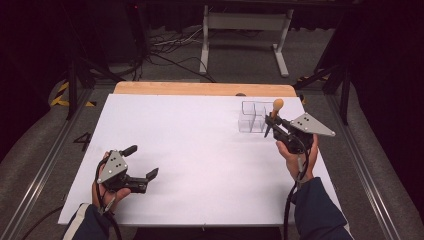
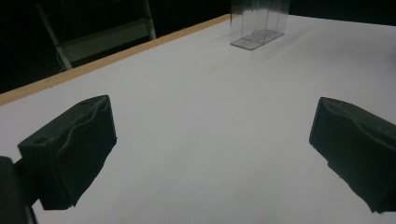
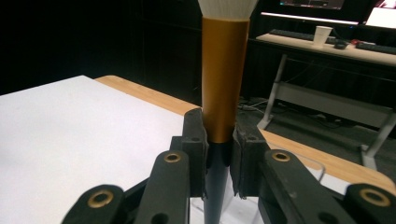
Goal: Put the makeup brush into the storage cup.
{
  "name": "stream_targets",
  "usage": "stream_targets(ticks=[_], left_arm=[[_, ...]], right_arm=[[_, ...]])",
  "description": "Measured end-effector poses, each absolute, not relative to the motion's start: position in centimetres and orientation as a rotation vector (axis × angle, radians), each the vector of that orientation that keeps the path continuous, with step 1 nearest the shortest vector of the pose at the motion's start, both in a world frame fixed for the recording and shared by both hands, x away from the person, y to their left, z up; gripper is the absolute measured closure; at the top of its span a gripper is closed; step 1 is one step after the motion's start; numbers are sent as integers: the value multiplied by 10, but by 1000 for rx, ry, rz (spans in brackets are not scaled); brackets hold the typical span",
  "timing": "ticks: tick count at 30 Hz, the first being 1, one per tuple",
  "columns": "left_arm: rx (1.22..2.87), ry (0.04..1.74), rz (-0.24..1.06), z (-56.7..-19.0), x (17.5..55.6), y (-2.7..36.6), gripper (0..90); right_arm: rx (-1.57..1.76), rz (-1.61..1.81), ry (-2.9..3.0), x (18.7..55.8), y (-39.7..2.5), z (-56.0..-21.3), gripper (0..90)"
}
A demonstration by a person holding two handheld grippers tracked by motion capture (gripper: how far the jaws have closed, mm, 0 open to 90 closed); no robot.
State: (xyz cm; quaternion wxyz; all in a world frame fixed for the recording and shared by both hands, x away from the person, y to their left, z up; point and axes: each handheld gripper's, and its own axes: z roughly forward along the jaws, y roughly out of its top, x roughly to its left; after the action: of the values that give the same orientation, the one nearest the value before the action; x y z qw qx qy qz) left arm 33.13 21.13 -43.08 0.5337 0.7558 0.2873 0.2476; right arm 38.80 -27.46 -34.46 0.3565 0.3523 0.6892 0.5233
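My right gripper (image 1: 273,123) is shut on a brush (image 1: 277,106) with a black handle, a gold ferrule and a pale head. It holds the brush upright just above the right side of a clear plastic compartment box (image 1: 251,118) at the table's far right. In the right gripper view the jaws clamp the brush (image 3: 224,74) where the gold ferrule meets the black handle, and the right gripper (image 3: 218,140) sits over the box's rim (image 3: 315,166). My left gripper (image 1: 141,161) rests open and empty near the front left. Between its spread jaws (image 2: 212,126) lies bare white table, with the box (image 2: 258,24) far off.
The white table top (image 1: 200,150) has a wooden strip (image 1: 200,89) along its far edge. Beyond it stand a white table frame (image 1: 245,30) and floor cables (image 1: 170,47). A desk with a cup (image 3: 322,35) and keyboards is in the background.
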Motion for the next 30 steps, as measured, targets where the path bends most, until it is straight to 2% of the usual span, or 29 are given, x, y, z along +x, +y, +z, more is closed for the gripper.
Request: stream_targets(ticks=[12, 30], left_arm=[[1800, 680, 593, -431, 331, 210, 13], [1807, 668, 602, -430, 330, 208, 15]], right_arm=[[920, 1285, 1706, 402, -291, -319, 784], [1003, 1207, 1673, 445, -287, -311, 784]])
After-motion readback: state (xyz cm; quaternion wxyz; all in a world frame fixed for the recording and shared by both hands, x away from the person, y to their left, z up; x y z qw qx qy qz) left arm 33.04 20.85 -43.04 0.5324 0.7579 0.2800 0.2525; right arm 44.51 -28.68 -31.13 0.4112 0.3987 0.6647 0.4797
